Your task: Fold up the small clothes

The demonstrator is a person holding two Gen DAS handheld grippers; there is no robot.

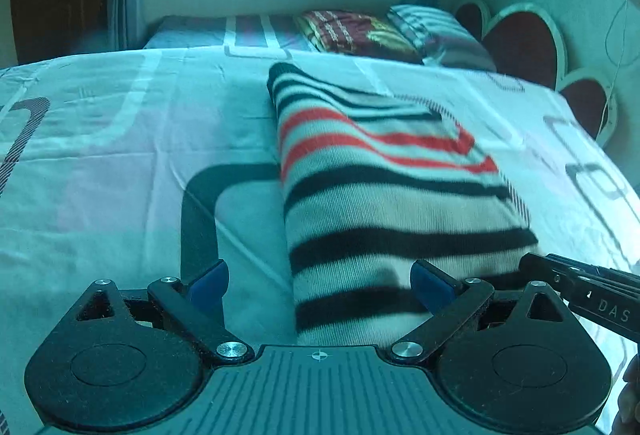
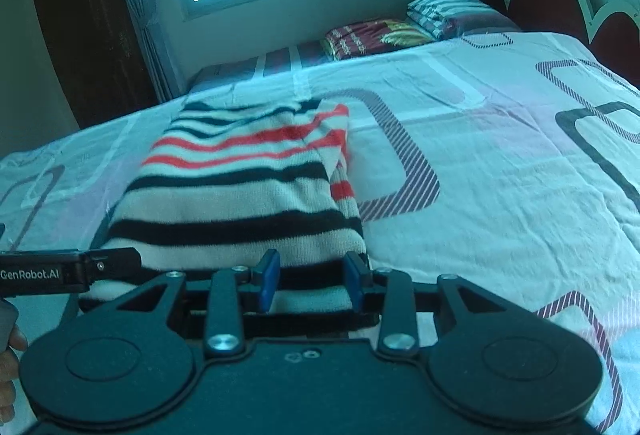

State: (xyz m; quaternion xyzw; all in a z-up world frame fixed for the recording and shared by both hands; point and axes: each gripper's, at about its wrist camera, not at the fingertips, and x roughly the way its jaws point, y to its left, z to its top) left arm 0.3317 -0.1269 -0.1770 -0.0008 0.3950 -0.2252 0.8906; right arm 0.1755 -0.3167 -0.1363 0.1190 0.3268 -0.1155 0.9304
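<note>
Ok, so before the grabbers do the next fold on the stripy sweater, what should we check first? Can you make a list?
1. Striped sweater lies on the bed sheet, already folded narrow: ok.
2. Left gripper is open wide, nothing pinched; the sweater's left edge sits between its fingers: ok.
3. Right gripper is part open over the sweater's near hem; whether its pads pinch the cloth: cannot tell.
4. Grippers are apart, not bumping: ok.
5. Free sheet beyond the sweater for folding it forward: ok.
6. Sweater's right edge is bunched and uneven: not ok, smooth it first.
</note>
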